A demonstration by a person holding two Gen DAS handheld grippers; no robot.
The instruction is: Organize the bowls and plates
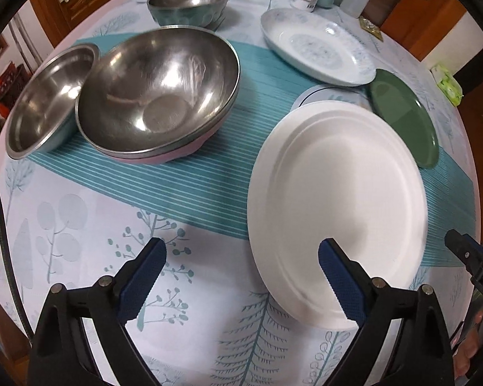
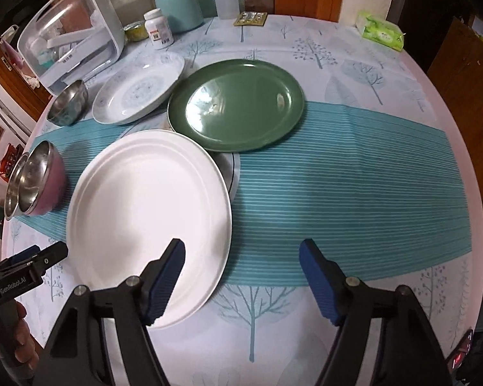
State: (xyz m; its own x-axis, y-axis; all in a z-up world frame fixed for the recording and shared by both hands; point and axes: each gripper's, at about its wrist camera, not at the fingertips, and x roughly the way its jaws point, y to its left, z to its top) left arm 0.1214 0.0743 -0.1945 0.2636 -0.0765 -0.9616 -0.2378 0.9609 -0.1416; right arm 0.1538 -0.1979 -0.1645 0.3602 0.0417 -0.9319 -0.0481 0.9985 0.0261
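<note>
White plate (image 1: pixel 335 212) rim btwn 2 wide, empty tools: left tool (image 1: pixel 241 276), right tool (image 2: pixel 241 280).

We see shiny steel bowls (image 1: pixel 157 93), a glossy green plate (image 2: pixel 236 104), a matt white plate (image 2: pixel 148 212), ribbed teal cloth mat (image 2: pixel 354 199) & textured blue rubbery pads (image 1: pixel 338 283).

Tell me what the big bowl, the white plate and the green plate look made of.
Big bowl: looks like stainless steel, brushed and shiny, with mirror-like glare inside. White plate: matte, no glare, moulded rings; could be paper pulp or plastic, hard to tell. Green plate: glossy with sharp window reflections; glazed ceramic or melamine.
</note>
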